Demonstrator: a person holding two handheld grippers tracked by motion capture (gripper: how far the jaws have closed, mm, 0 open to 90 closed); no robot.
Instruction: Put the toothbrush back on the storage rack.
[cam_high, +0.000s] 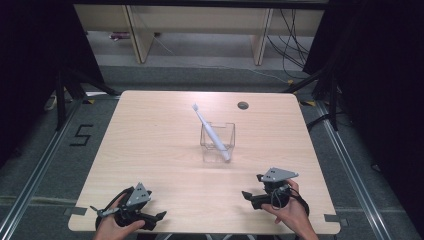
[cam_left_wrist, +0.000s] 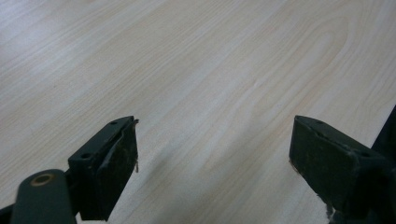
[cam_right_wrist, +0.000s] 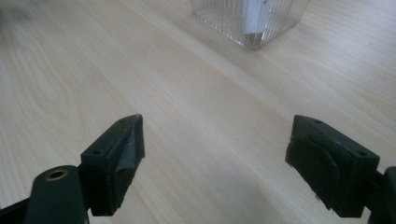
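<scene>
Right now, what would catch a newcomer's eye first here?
A white toothbrush leaning head-up in a clear square cup at the middle of the wooden table. At the near edge, the left tongs and right tongs rest open, both holding nothing.

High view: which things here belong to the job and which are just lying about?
Part of the job:
- toothbrush, leaning in the cup
- clear square cup, mid-table
- left gripper, open, nothing in it
- right gripper, open, nearest the cup

Lying about:
- round hole in the table
- cables on the floor behind
- number 5 floor marking
</scene>
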